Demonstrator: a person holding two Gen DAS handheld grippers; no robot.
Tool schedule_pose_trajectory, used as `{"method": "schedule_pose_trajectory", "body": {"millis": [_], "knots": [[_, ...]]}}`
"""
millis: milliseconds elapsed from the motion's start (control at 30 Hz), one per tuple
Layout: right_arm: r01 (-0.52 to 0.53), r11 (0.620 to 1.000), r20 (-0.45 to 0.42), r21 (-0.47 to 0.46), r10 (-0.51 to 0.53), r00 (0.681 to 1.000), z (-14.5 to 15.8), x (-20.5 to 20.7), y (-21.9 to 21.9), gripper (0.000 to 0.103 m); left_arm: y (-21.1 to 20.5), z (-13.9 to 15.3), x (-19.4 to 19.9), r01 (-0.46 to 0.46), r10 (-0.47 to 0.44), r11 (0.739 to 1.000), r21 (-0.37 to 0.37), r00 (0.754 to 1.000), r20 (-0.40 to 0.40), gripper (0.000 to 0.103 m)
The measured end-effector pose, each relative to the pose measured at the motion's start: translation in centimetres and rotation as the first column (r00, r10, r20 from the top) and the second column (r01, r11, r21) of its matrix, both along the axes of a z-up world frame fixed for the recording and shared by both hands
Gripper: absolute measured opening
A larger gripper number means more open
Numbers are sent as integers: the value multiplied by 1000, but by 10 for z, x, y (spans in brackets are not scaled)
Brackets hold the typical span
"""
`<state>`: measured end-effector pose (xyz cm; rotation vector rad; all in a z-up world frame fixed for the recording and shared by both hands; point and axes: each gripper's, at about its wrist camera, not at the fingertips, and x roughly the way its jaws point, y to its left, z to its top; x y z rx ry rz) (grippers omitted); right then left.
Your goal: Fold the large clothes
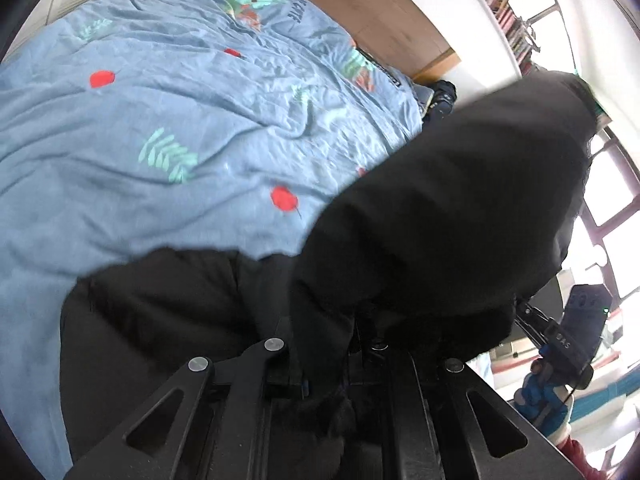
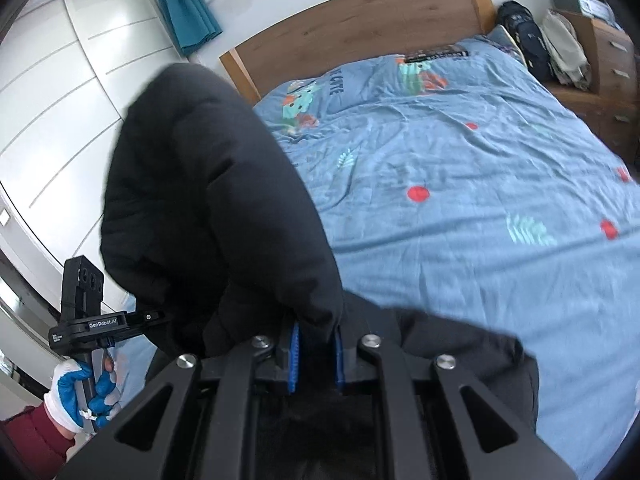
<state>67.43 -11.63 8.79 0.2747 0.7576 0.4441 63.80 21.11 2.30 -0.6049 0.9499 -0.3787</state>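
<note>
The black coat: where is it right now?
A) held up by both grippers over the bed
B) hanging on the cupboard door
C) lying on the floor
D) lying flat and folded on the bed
A: the right gripper and the left gripper are each shut on the black coat, which bunches up above the blue bedspread.

The jacket point(image 2: 216, 200) is matt black cloth, smooth and softly padded. The bed cover point(image 2: 460, 208) is thin light-blue cloth, creased, with flat printed leaves and red dots. The headboard point(image 2: 360, 20) is wood with a visible grain and a dull finish. The right gripper point(image 2: 314, 356) has matt black plastic links, shiny metal pivot caps and ribbed blue pads point(image 2: 295, 360). The glove point(image 2: 76, 392) is white knit, coated in blue.
</note>
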Motion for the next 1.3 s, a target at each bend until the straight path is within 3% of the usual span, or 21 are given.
{"method": "schedule_pose_trajectory", "body": {"millis": [167,400,533,667,933,1033,1100,1200,1300], "knots": [[0,1000,-25,18,0,1000,-14,-41,-13,12,-5,-14,-37,34,-33,999,42,999,-21,10],[29,997,-71,66,-24,997,-57,-82,-30,12,-9,-48,-63,59,-56,993,101,998,-33,12],[42,998,-113,43,-37,993,-88,-88,-34,12,-4,-67,-76,46,-37,991,129,997,-75,17],[48,998,-150,36,-42,988,-101,-94,-37,15,-2,-67,-85,40,-27,991,130,995,-94,16],[37,999,-158,-22,-40,987,-88,-105,-42,15,-1,-53,-106,22,-7,989,144,994,-105,34],[37,999,-174,-38,-43,984,-80,-114,-50,17,2,-42,-127,11,6,988,154,994,-111,52],[38,997,-175,-60,-48,983,-71,-123,-57,22,8,-34,-141,-6,25,986,165,993,-115,56],[54,995,-182,-86,-69,981,-57,-137,-70,29,22,-15,-161,-50,69,985,167,991,-113,59],[73,992,-167,-100,-89,982,-32,-149,-85,31,28,19,-167,-85,98,979,186,993,-62,66]]}}
